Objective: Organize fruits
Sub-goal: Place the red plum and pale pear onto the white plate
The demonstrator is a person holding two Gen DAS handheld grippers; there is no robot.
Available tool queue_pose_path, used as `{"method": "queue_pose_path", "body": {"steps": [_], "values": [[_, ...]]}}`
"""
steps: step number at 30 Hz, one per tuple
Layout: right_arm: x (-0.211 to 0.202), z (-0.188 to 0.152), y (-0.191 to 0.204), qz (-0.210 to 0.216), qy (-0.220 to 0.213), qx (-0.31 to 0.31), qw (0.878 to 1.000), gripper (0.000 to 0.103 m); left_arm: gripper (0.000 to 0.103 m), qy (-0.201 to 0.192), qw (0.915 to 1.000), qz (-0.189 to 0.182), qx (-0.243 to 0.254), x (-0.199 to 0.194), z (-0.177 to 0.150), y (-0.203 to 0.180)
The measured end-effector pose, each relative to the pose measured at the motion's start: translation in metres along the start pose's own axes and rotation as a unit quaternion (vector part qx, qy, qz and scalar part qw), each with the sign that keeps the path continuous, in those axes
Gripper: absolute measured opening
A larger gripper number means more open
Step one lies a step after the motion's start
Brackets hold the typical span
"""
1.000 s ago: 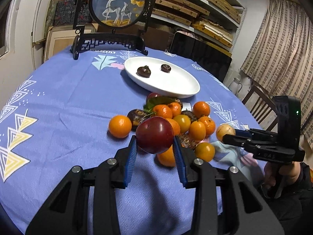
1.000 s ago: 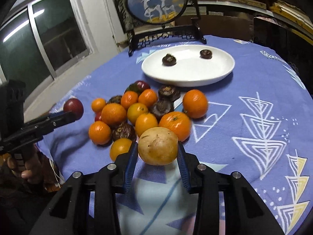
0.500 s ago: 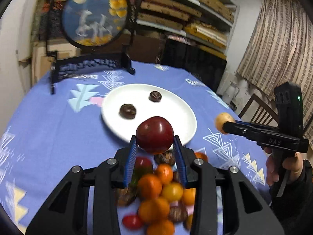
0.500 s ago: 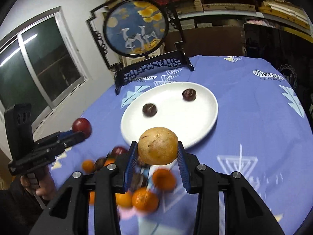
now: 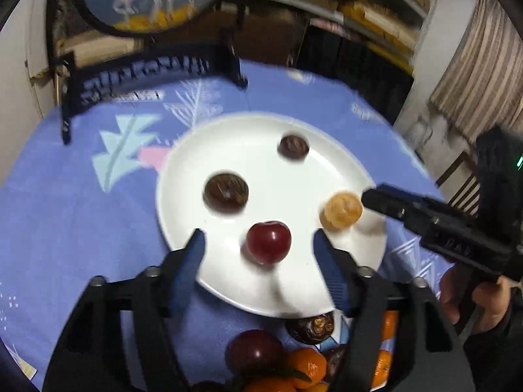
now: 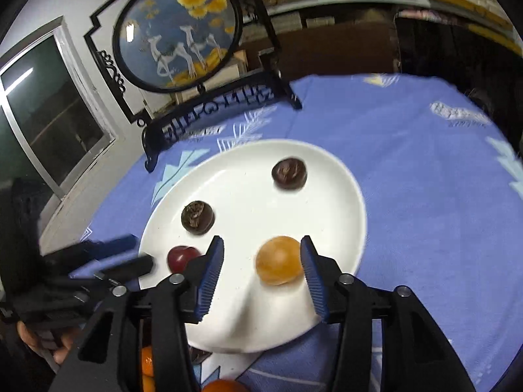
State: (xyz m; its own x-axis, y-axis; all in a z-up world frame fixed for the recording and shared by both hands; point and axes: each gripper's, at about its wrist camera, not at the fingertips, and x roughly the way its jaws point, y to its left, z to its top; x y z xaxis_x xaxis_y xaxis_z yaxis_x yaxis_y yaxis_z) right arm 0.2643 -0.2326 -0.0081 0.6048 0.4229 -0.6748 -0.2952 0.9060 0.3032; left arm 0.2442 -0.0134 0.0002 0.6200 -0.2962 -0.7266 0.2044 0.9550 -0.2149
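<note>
A white plate (image 5: pixel 261 137) (image 6: pixel 333 176) lies on the blue tablecloth. Two dark brown fruits (image 5: pixel 225 192) (image 5: pixel 293 147) sit on it. My left gripper (image 5: pixel 258 251) is open over the plate's near edge, and a dark red plum (image 5: pixel 268 242) (image 6: pixel 181 257) lies free between its fingers. My right gripper (image 6: pixel 261 266) is open over the plate, and a tan round fruit (image 6: pixel 278 264) (image 5: pixel 342 209) lies between its fingers, close to the right one. The right gripper shows in the left wrist view (image 5: pixel 372 196).
A pile of oranges (image 5: pixel 307 367), a dark plum (image 5: pixel 255 352) and brown fruits (image 5: pixel 310 326) lies just in front of the plate. A round deer screen on a black stand (image 6: pixel 178 37) stands behind the plate. A window is at the left.
Both grippers moved forward over the plate and opened. The plum and the tan fruit, held half a second ago, now lie loose on the plate.
</note>
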Motion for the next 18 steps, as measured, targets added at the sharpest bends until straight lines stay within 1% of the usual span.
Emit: {"method": "queue_pose_path", "body": {"steps": [4,5,7,8,10,11,13,15,18], "values": [[-0.028,-0.013,0.004,-0.01,-0.02,-0.001,1.0,0.051,0.07,-0.031,0.9993,-0.015,0.01,-0.041,-0.014,-0.001],[-0.037,-0.02,0.006,-0.011,-0.023,-0.003,1.0,0.053,0.07,-0.038,0.9988,-0.022,0.023,-0.054,-0.026,-0.002],[-0.049,-0.034,0.007,-0.011,-0.026,-0.004,1.0,0.056,0.071,-0.037,0.9978,-0.032,0.044,-0.072,-0.047,-0.007],[-0.057,-0.045,0.009,-0.011,-0.027,-0.004,1.0,0.056,0.071,-0.036,0.997,-0.036,0.058,-0.082,-0.065,-0.009],[-0.07,-0.062,0.012,-0.012,-0.029,-0.005,0.999,0.056,0.071,-0.034,0.996,-0.03,0.077,-0.093,-0.091,-0.011],[-0.076,-0.072,0.014,-0.012,-0.03,-0.009,0.999,0.056,0.071,-0.029,0.9957,-0.019,0.086,-0.1,-0.108,-0.011],[-0.086,-0.088,0.02,-0.007,-0.032,-0.013,0.999,0.056,0.071,-0.012,0.9959,-0.005,0.089,-0.109,-0.138,-0.011],[-0.095,-0.103,0.024,0.0,-0.031,-0.013,0.999,0.056,0.071,-0.007,0.9956,-0.005,0.093,-0.115,-0.158,-0.013],[-0.102,-0.122,0.028,0.005,-0.026,-0.008,1.0,0.056,0.071,-0.013,0.993,0.01,0.117,-0.118,-0.181,-0.023]]}}
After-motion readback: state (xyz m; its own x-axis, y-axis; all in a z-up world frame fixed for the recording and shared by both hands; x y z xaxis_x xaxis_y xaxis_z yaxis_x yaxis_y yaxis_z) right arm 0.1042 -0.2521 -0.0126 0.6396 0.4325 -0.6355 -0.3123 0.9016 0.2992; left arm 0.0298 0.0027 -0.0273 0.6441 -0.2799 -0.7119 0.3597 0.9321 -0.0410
